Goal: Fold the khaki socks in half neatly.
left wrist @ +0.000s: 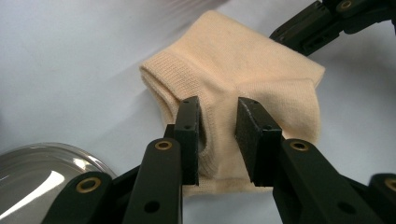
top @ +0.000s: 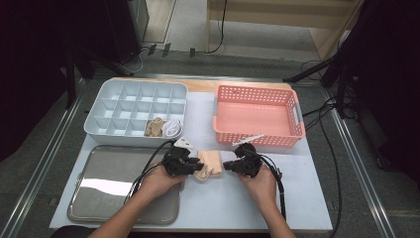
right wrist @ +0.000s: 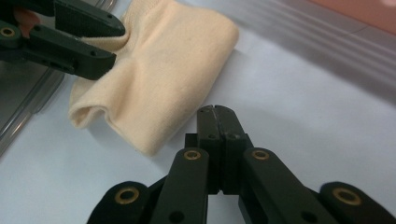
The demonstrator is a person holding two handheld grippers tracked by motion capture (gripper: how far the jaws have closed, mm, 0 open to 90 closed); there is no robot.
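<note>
A folded cream sock (top: 210,164) lies on the white table between my two grippers. My left gripper (top: 197,166) comes in from the left and is shut on the sock. In the left gripper view its jaws (left wrist: 218,135) pinch a raised fold of the sock (left wrist: 233,60) near its cuff. My right gripper (top: 227,166) rests just right of the sock. In the right gripper view its jaws (right wrist: 217,112) are pressed together with nothing between them, a little short of the sock's (right wrist: 168,70) edge.
A white compartment organiser (top: 133,84) stands at the back left, with a beige roll (top: 154,127) and a white roll (top: 172,128) in its front cells. A pink basket (top: 257,140) sits at the back right. A metal tray (top: 109,191) lies at the front left.
</note>
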